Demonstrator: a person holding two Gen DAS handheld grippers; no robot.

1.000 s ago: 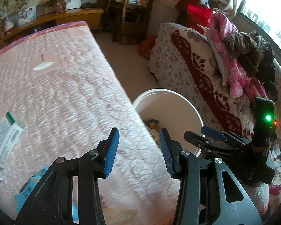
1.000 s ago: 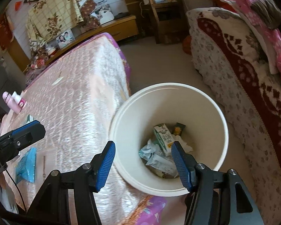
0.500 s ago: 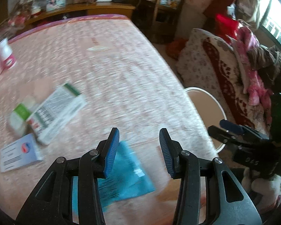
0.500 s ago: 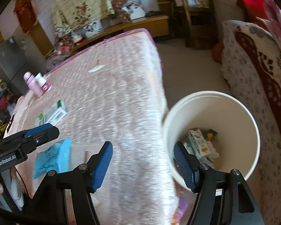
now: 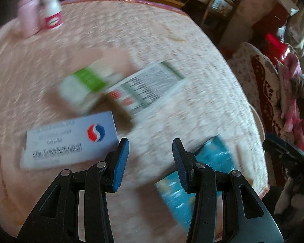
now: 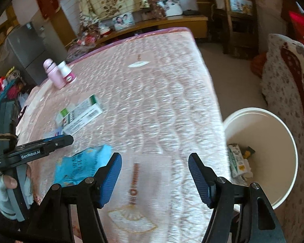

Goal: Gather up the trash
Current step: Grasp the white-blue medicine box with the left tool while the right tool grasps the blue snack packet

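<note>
My left gripper (image 5: 150, 162) is open and empty above the pink quilted table (image 5: 131, 40). Just left of it lies a pale blue box with a red-blue logo (image 5: 71, 141). A blue wrapper (image 5: 202, 174) lies under its right finger. Farther off lie a green-white box (image 5: 85, 87) and a long white printed box (image 5: 150, 87). My right gripper (image 6: 155, 174) is open and empty over the table's near edge. The blue wrapper (image 6: 81, 164) is at its left. The white bin (image 6: 273, 133) at its right holds several pieces of trash (image 6: 237, 162).
A pink flask (image 6: 53, 74) and a white jar with a pink label (image 6: 67, 73) stand at the table's far left. A patterned sofa (image 6: 289, 77) stands right of the bin. Shelves and a low cabinet (image 6: 172, 22) line the back wall.
Both grippers have swung left, away from the bin and over the table. The boxes and blue wrapper have come into the left wrist view. Both stay open.
</note>
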